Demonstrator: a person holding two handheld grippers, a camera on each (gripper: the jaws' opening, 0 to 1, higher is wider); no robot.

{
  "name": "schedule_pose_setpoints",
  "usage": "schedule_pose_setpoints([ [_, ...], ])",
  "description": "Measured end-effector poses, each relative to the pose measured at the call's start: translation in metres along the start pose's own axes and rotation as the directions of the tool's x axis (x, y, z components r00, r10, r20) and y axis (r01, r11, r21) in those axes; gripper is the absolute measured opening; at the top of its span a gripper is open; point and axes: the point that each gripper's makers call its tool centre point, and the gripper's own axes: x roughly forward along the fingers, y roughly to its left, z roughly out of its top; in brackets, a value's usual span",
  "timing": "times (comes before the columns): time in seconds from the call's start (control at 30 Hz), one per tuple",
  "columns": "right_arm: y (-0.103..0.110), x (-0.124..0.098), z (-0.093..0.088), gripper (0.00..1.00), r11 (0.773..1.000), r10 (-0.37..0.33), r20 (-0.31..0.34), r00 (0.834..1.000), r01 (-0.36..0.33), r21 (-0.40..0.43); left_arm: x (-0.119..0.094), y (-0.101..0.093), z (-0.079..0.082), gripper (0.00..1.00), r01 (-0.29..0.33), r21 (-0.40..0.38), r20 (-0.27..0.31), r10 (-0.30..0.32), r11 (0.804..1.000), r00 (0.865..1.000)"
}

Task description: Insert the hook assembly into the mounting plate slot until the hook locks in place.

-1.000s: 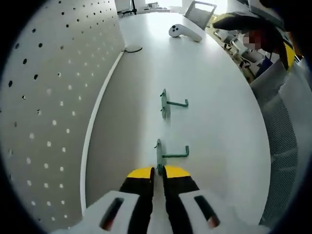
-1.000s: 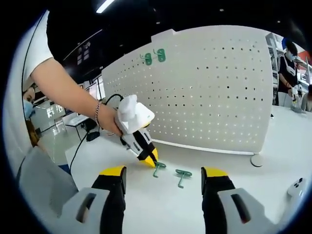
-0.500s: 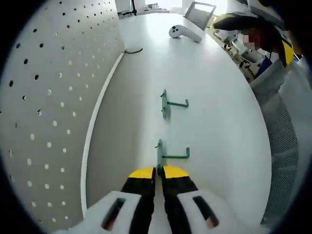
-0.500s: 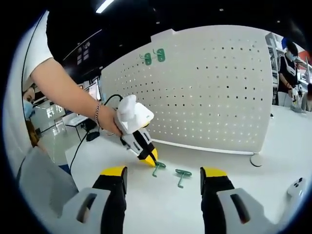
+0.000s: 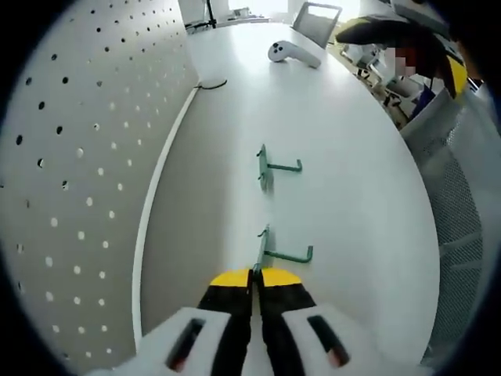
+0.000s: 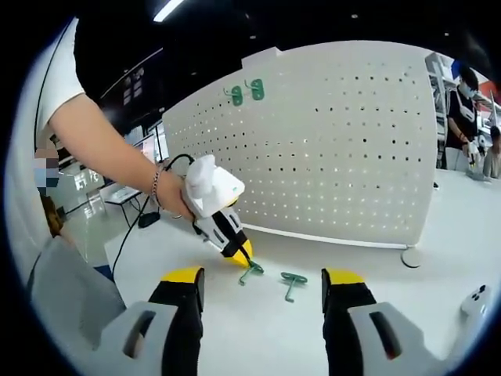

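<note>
Our left gripper (image 5: 253, 276) has its fingers clenched on the near hook (image 5: 270, 252), tilted just off the table (image 5: 352, 157); our right gripper (image 6: 257, 283) stays released. Pinched by its thin end, the hook could twist or slip before reaching the pegboard (image 6: 344, 141).

Near hook (image 5: 275, 252) now tilted, lifted off table (image 5: 352, 196) in left tool (image 5: 252, 276).

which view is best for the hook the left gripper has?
Left gripper view: the gripped green hook sits close, just past the shut yellow tips of the left gripper. Right gripper view shows it small and farther off.
</note>
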Motion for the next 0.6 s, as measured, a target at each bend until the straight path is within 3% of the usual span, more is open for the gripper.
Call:
schedule_pose_setpoints([
  [0.2,0.0005,-0.0001,0.0005,0.59,1.0,0.0,0.0,1.0,0.0,0.0,-0.0005,0.0001,-0.0005,0.01,-0.007,0.0,0.018,0.007,1.0,1.0],
  [0.3,0.0001,-0.0005,0.0007,0.59,1.0,-0.001,0.002,1.0,0.001,0.001,-0.0006,0.0017,-0.0004,0.01,-0.005,-0.089,0.058,0.01,0.996,0.998],
  [0.47,0.0003,-0.0004,0.0003,0.59,1.0,0.0,0.0,1.0,0.0,0.001,-0.002,-0.0012,-0.0022,0.01,-0.013,-0.049,0.07,0.016,0.999,0.997],
  [0.6,-0.0001,-0.0001,0.0,0.59,1.0,0.0,0.0,1.0,0.0,0.002,-0.0028,-0.0034,-0.0013,0.01,-0.004,-0.069,0.089,0.01,0.998,0.996],
])
